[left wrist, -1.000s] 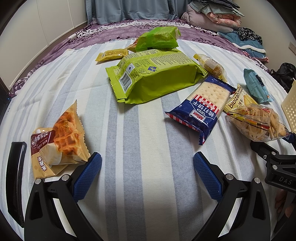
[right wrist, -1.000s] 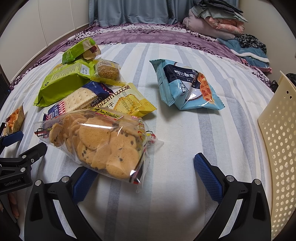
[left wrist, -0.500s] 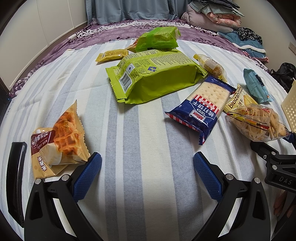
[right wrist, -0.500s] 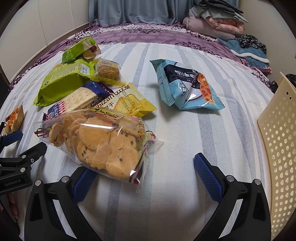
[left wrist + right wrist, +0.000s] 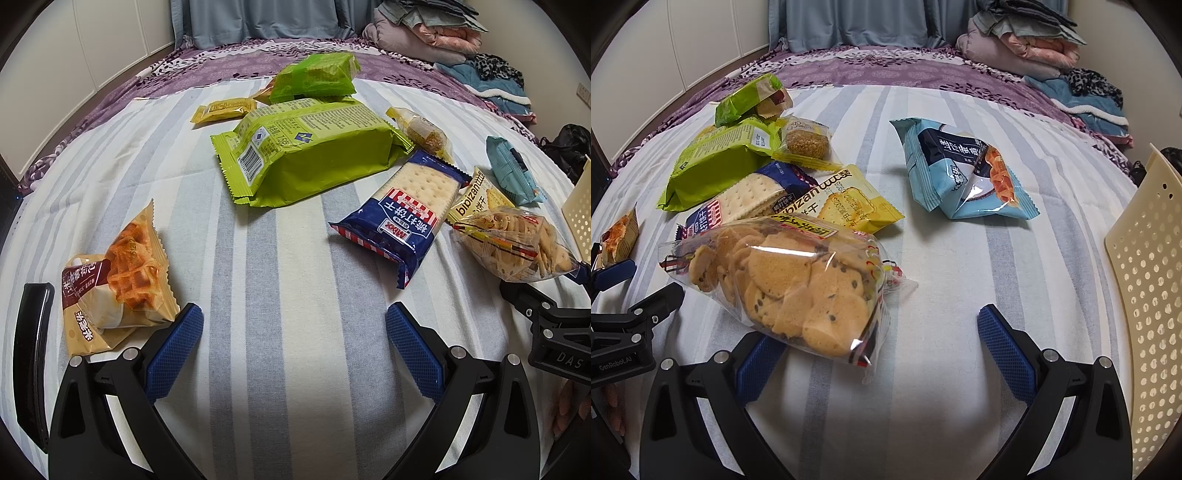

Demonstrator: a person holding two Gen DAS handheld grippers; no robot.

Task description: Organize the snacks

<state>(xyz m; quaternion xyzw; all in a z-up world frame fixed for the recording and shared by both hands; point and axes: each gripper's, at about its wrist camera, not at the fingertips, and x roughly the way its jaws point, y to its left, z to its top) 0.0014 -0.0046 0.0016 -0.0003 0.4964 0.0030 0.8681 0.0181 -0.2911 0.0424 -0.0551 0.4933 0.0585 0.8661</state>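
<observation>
Here, clear cookie bag (image 5: pixel 798 284), chocolate-chip rounds visible.

left claw (image 5: pixel 294 349) gapes over the striped sheet (image 5: pixel 288 266), waffle packet (image 5: pixel 118 273) beside its left finger.

Both wrist views low, forward; share cookie bag (image 5: pixel 798 284).

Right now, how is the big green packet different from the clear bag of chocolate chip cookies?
The big green packet is opaque, so its contents are hidden; the clear bag of chocolate chip cookies shows every cookie inside. The green packet lies at the far left of the spread, while the cookie bag lies nearest the right gripper, covering one fingertip. The green packet is flat-sided and boxy; the cookie bag is lumpy. Both lie on the striped sheet.
</observation>
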